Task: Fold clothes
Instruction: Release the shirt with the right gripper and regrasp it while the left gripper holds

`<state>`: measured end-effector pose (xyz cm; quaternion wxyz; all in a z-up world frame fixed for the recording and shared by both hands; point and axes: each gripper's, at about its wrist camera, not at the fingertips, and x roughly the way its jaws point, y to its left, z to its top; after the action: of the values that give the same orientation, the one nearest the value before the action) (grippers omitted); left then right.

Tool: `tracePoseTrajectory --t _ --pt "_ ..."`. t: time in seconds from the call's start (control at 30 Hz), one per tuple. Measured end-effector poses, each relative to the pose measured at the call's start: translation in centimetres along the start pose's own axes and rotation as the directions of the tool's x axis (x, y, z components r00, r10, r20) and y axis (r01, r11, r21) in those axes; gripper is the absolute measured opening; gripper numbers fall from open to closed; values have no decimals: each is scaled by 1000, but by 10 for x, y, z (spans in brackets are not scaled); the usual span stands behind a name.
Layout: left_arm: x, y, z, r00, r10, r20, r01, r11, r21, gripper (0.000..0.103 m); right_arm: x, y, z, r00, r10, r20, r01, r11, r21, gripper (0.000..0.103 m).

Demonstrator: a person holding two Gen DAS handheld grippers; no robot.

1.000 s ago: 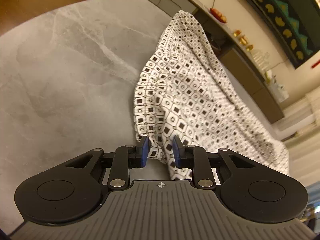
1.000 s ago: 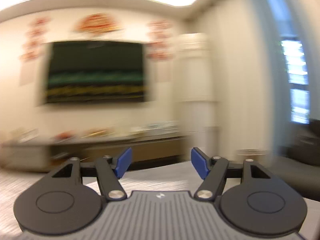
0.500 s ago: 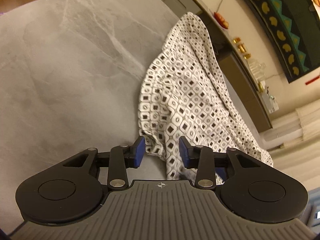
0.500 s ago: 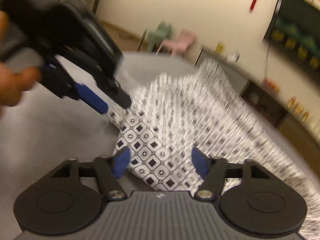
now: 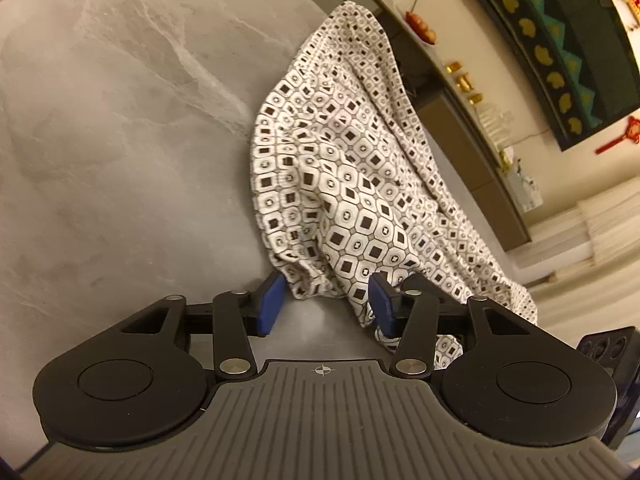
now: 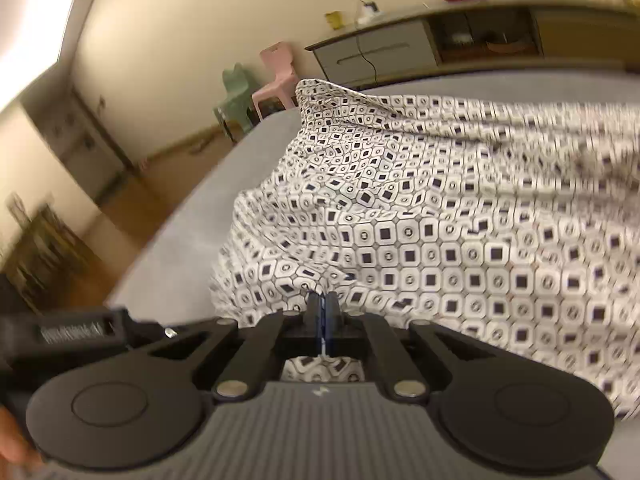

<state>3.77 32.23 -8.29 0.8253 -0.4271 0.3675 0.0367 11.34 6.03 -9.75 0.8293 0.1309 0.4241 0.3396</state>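
The right gripper [image 6: 323, 312] pinches the near hem of the white black-squared patterned cloth [image 6: 440, 220] on the grey marble table [image 5: 120, 160], while the left gripper [image 5: 326, 304] (jaws just opening, apart) should regrip before lifting

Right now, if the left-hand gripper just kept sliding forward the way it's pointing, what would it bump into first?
The patterned garment. The left gripper has just been opening, and the cloth's gathered edge lies between its blue fingers, apparently untouched. Going on, it would likely push into that bunched fabric, then the grey table beneath.
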Motion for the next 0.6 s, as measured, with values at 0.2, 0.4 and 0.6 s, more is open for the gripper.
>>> tracePoseTrajectory --t 0.2,0.4,0.6 --pt "3 -9 1 999 15 40 -17 999 52 0 1 -7 4 1000 4 -2 -4 996 86 1" --pt "-72 8 27 955 -122 271 143 988 -59 0 -8 -7 -1 997 -78 17 77 996 52 5" --pt "-97 39 41 949 -61 309 124 974 -190 0 -31 45 -16 933 -262 246 333 889 -315 36"
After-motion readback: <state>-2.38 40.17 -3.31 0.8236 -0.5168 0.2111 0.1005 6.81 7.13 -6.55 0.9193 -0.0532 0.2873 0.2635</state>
